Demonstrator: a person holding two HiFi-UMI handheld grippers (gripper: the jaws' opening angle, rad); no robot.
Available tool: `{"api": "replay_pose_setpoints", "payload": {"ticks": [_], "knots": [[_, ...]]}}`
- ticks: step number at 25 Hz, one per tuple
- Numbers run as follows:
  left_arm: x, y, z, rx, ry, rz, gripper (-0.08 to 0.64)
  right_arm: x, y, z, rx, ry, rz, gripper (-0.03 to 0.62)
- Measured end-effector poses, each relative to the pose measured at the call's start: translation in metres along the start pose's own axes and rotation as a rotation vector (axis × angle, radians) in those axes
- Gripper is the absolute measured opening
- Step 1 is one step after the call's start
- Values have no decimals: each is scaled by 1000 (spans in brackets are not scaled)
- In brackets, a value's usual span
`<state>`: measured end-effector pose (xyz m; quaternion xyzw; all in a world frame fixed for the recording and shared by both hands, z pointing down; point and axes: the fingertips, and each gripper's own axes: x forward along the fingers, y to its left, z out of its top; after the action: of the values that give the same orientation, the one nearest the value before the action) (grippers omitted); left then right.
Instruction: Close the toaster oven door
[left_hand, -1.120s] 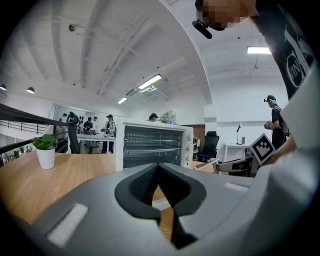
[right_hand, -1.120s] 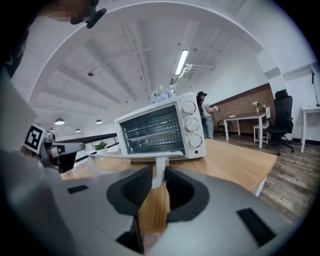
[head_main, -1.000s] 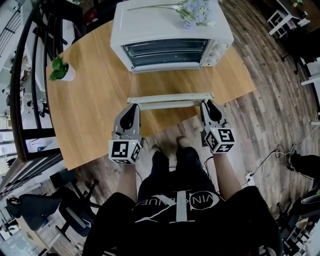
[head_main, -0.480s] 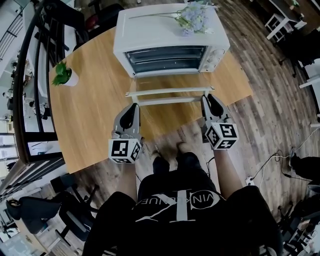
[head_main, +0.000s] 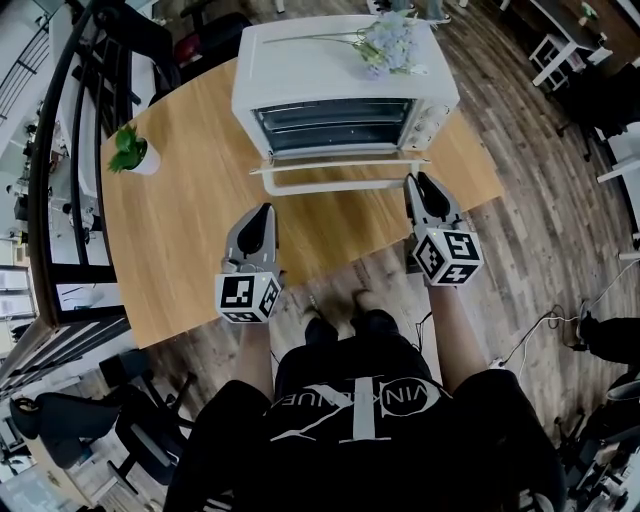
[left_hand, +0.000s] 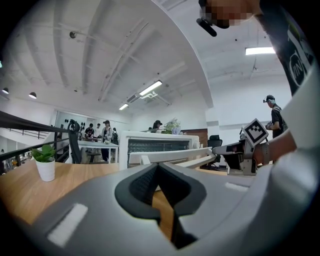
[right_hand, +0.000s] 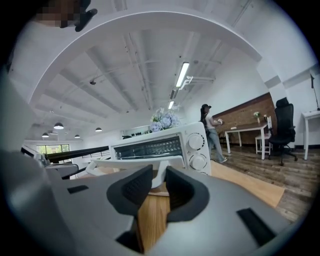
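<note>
A white toaster oven (head_main: 340, 60) stands at the far side of the wooden table (head_main: 180, 230). Its door (head_main: 340, 182) is partly raised, handle bar toward me, and the racks inside show. My right gripper (head_main: 417, 180) is at the right end of that handle bar, jaws a narrow gap apart; the right gripper view shows the door (right_hand: 130, 162) just past the right gripper (right_hand: 159, 182). My left gripper (head_main: 263, 212) hangs back over the table, short of the door's left end, shut on nothing. The door (left_hand: 170, 156) lies ahead of the left gripper (left_hand: 159, 167).
A spray of pale blue flowers (head_main: 390, 35) lies on top of the oven. A small potted plant (head_main: 130, 152) stands at the table's left. A dark railing (head_main: 50, 150) runs along the left side. The table's near edge is just in front of the person's legs.
The door has swung up from nearly flat toward the oven. My right gripper rose and moved forward with its handle; my left gripper stayed back and is now apart from the door.
</note>
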<state>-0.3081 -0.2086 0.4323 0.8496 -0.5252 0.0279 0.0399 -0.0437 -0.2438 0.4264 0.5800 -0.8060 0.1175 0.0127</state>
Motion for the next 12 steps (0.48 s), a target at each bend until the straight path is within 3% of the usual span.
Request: {"api": "replay_pose_setpoints", "payload": {"ticks": [12], "knots": [[7,6,6,-8,-7,14,11,26,-8,30,9,-44,-7,94]]}}
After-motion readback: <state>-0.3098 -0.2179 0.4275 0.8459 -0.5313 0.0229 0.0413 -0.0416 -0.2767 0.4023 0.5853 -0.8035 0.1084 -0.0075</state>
